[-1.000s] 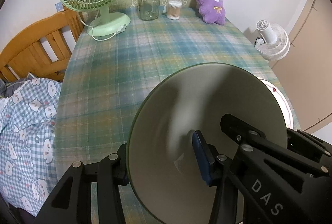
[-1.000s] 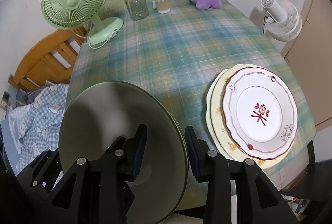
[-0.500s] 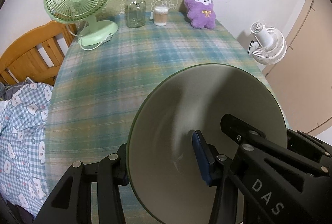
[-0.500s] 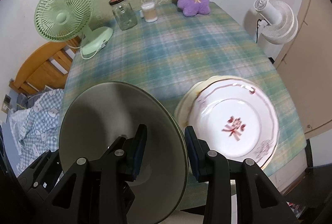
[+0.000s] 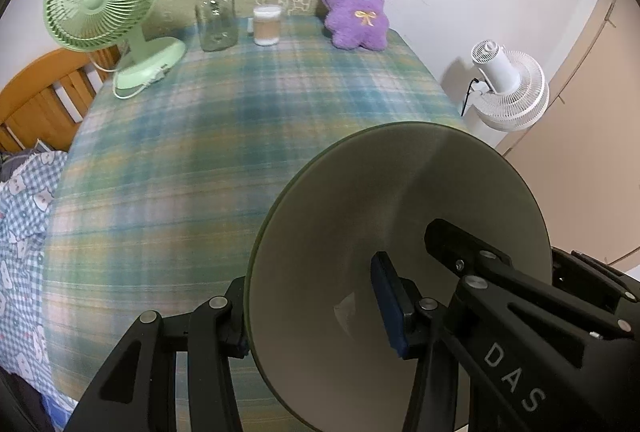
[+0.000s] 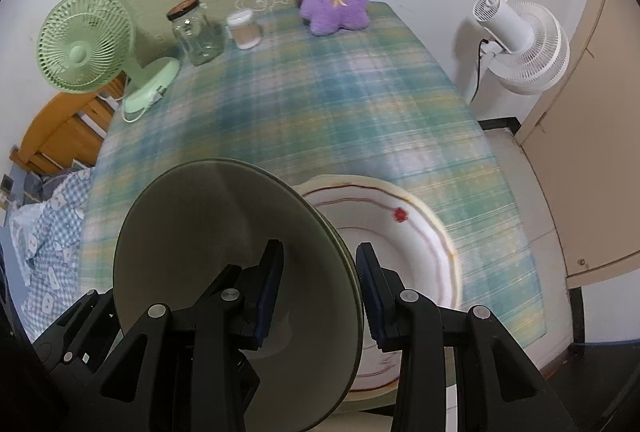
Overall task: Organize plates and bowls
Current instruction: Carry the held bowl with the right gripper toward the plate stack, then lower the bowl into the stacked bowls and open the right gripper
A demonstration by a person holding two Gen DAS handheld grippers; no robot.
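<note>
A large grey-green plate [image 5: 404,232] is held tilted on edge above the plaid table. My left gripper [image 5: 316,316] is shut on its rim. The same plate [image 6: 224,252] shows in the right wrist view, where my right gripper [image 6: 318,290] is shut on its opposite rim. Below it, a white plate with a red rim line [image 6: 400,252] lies on a cream plate [image 6: 372,394] at the table's near right. The green plate hides their left part.
At the table's far end stand a green desk fan [image 5: 100,3], a glass jar [image 5: 215,17], a small cotton-swab jar [image 5: 267,25] and a purple plush toy [image 5: 358,13]. A white floor fan [image 6: 520,43] is right of the table, a wooden chair [image 5: 44,91] left.
Both grippers have carried the green plate to the right and back toward the near edge; it now overlaps the stacked plates, which have slid under it in the right wrist view.
</note>
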